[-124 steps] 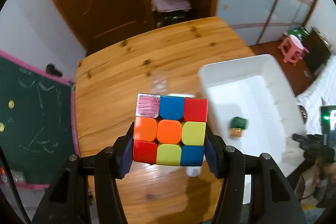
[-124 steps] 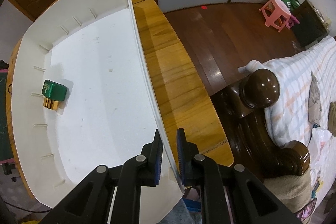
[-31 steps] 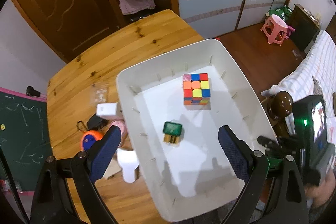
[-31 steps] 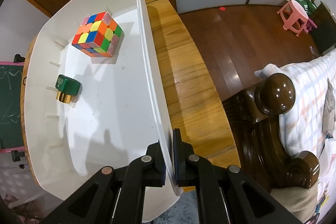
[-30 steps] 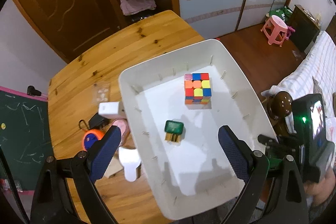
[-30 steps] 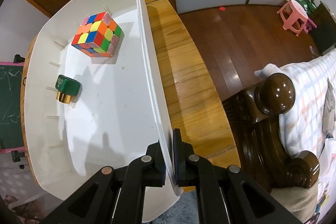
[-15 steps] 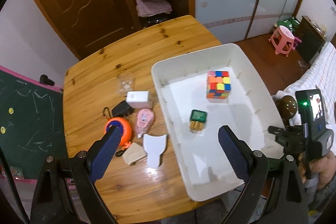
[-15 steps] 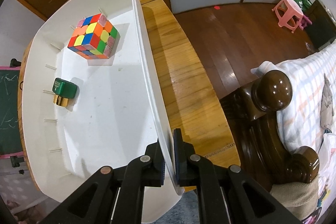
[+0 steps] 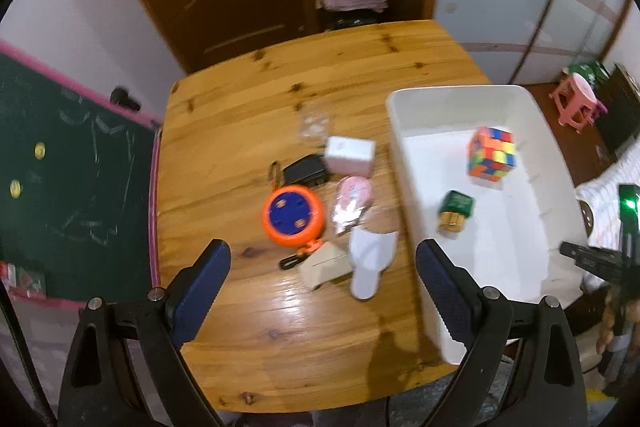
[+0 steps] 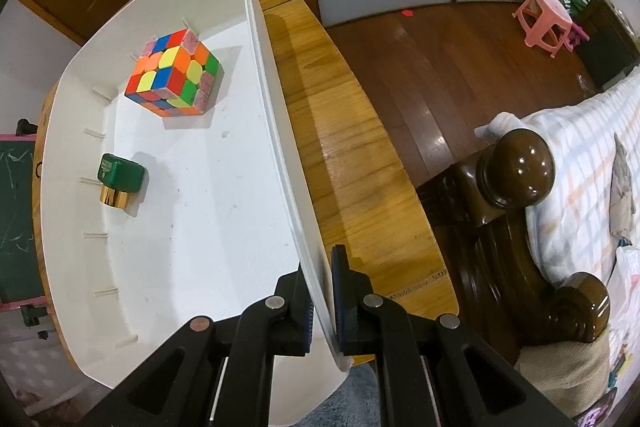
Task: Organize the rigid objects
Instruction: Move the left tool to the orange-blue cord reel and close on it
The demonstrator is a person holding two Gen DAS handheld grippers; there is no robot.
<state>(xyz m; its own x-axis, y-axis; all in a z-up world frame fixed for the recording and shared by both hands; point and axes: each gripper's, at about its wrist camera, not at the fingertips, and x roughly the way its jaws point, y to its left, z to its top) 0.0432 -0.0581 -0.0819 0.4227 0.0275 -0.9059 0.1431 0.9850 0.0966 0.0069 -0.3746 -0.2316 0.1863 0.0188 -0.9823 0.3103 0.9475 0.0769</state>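
A white plastic bin (image 9: pixel 404 155) (image 10: pixel 280 131) stands on the right side of the wooden table (image 9: pixel 248 99). In it lie a colourful puzzle cube (image 9: pixel 491 159) (image 10: pixel 173 85) and a small green and gold box (image 9: pixel 455 209) (image 10: pixel 119 179). My left gripper (image 9: pixel 322 283) is open and empty, high above the table's front. My right gripper (image 10: pixel 321 301) is shut on the bin's right wall near its front corner.
Left of the bin lie an orange and blue round reel (image 9: pixel 291 217), a black adapter (image 9: pixel 306 169), a white box (image 9: pixel 350 155), a pink packet (image 9: pixel 352 199), a white scoop (image 9: pixel 370 261), a tan block (image 9: pixel 326 263) and a clear packet (image 9: pixel 316 123). A dark bedpost (image 10: pixel 520 167) stands right of the table.
My left gripper has swung left from above the bin toward the loose objects on the table. The cube lies released in the bin. My right gripper still holds the bin wall.
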